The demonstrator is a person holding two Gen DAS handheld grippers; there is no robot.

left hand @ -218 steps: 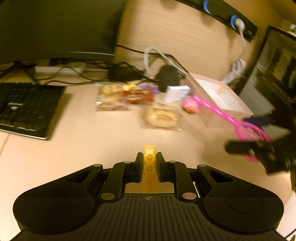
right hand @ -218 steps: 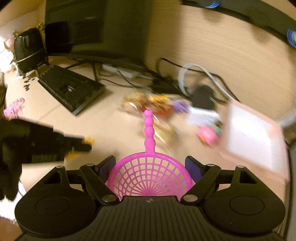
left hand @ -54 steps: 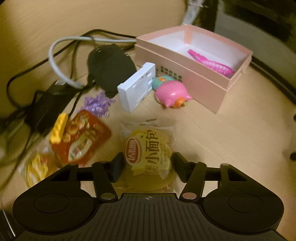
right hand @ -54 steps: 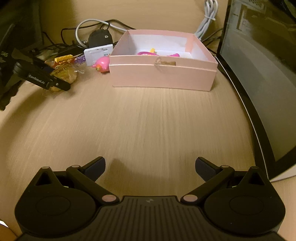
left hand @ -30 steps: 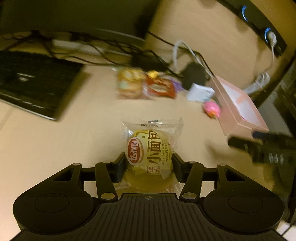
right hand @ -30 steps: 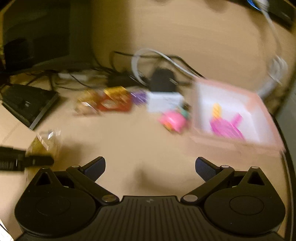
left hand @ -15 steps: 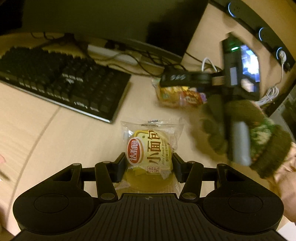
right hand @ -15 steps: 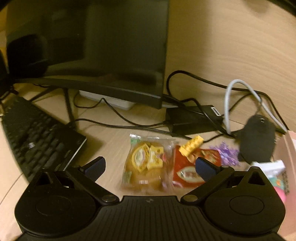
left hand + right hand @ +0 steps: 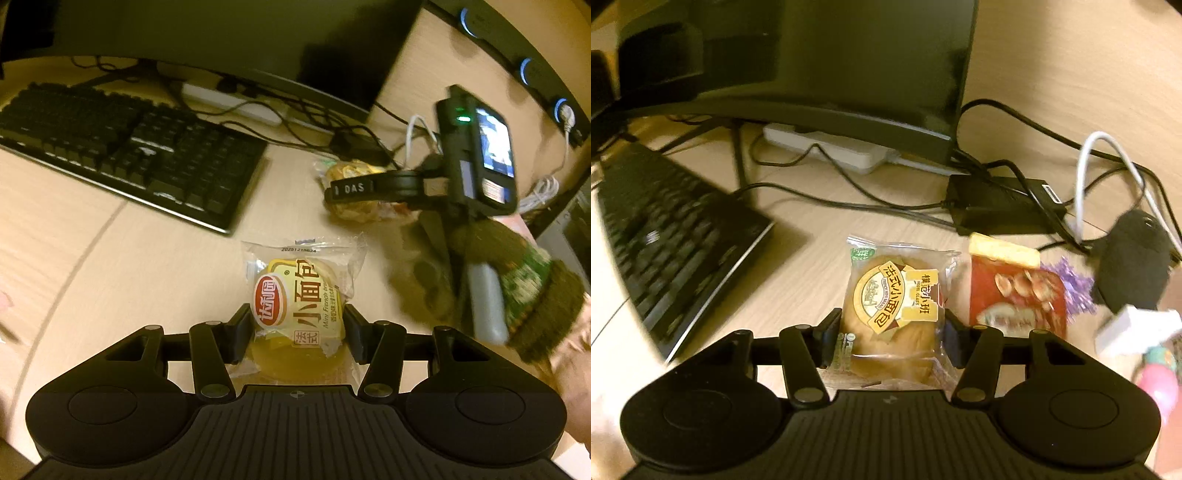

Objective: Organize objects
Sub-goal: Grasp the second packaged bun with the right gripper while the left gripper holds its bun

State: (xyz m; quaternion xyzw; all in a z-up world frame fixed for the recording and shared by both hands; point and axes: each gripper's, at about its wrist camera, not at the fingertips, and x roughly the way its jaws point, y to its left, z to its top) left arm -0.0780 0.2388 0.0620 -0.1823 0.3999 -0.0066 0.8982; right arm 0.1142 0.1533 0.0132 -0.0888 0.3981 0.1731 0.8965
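Left claw pinches a yellow bread pack, pads tight on both sides, pack sitting low over the worktop just in front of the keyboard. Right claw has closed on a brown bread pack, pads squeezing its wrapper edges; that pack lies right of the keyboard, w/ a red snack pouch touching its right side and a yellow block resting on the pouch's top edge.

Risks, as I judge them:
- Wrapper is slick, air-filled film: right claw may hold plastic only, so the bun could slide out on lift.
- Red pouch sits against the right pad; lifting could drag it and tip the block off.
- Squeezing harder would crush the soft bun or pop the seal.
- Both hands are close together near the keyboard; crossing paths could knock the left pack loose.
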